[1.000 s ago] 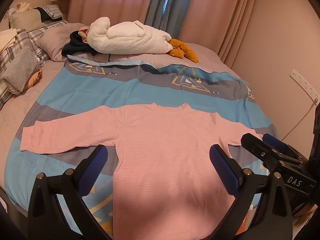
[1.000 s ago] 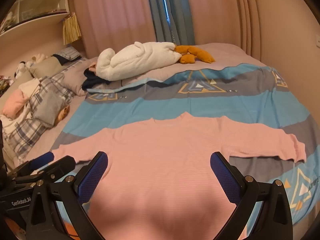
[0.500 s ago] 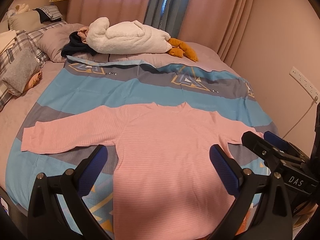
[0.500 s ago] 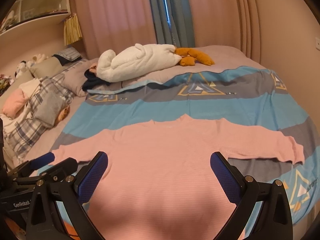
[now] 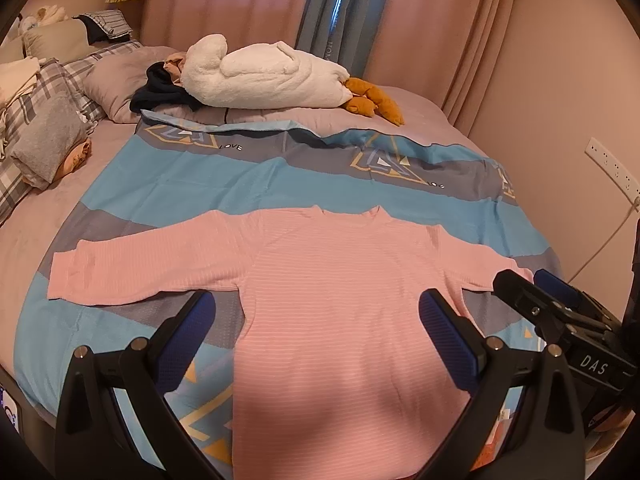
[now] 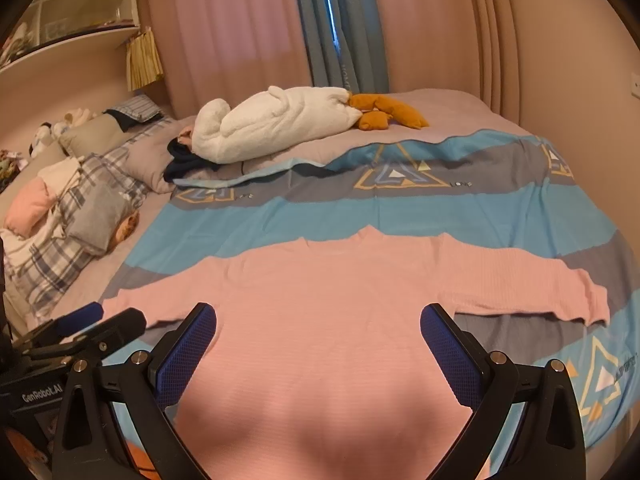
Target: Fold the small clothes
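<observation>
A pink long-sleeved top point(image 5: 344, 300) lies flat on the bed point(image 5: 280, 184), near its foot edge, front down or up I cannot tell, both sleeves spread sideways; laid out so, it looks ready for a first fold; the left tool point(image 5: 316, 320) and right tool point(image 6: 318, 330) hover above its lower body, jaws wide, holding nothing; a white plush toy point(image 5: 264, 76) rests toward the far edge.
</observation>
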